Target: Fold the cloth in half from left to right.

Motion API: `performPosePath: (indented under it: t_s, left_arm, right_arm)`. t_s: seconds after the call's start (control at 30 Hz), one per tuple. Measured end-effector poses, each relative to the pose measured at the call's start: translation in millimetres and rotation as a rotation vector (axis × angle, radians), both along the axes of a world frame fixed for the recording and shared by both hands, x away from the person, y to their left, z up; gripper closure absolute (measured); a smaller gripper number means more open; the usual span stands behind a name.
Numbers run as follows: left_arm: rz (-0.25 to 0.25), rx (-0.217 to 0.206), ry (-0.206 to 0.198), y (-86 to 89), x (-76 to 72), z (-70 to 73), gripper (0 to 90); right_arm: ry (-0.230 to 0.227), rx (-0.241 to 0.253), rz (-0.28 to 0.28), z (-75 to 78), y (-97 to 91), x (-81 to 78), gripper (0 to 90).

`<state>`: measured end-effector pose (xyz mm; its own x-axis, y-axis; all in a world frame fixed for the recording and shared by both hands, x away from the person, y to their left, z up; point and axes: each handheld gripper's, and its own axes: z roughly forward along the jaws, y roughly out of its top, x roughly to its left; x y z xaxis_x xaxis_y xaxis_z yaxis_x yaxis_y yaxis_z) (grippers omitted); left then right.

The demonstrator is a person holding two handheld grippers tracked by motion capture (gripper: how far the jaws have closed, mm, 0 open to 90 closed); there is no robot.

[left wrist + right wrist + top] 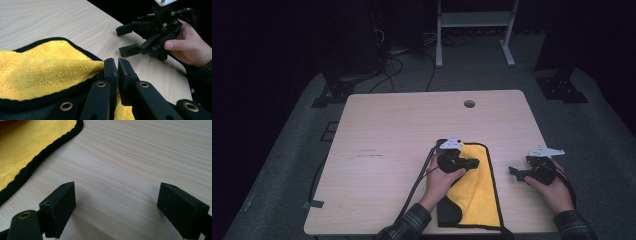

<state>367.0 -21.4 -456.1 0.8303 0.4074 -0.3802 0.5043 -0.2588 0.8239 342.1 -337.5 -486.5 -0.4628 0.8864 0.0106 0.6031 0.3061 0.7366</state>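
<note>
A yellow cloth with a black border lies on the wooden table, near the front edge and right of the middle; part of it is folded over itself. My left gripper is above the cloth's upper half. In the left gripper view its jaws are shut on a raised fold of the yellow cloth. My right gripper rests just right of the cloth, held in a hand. It stands open over bare wood, nothing between its fingers. The cloth's edge lies to its left.
A round cable hole sits near the table's far edge. A bit of tape marks the front left corner. Behind the table are white frame legs and floor cables. The other hand's open gripper appears in the left gripper view.
</note>
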Motion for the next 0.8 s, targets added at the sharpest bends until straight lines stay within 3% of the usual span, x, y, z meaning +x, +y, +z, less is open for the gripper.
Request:
performPosePath:
  t_s: [0.4,0.6,0.8]
  left_arm:
    - [-0.013,0.012,0.021,-28.4,3.4,-11.5,85.8]
    - [-0.018,0.043,0.044,-41.3,5.0,-18.7,85.5]
    - [-0.042,0.021,0.027,-46.5,2.6,-13.8,73.8]
  right_arm:
    - [0.001,0.001,0.003,0.0,0.1,0.4,14.1]
    - [0.001,0.001,0.003,0.0,0.0,0.4,14.1]
    - [0.001,0.001,0.003,0.0,0.1,0.3,14.0]
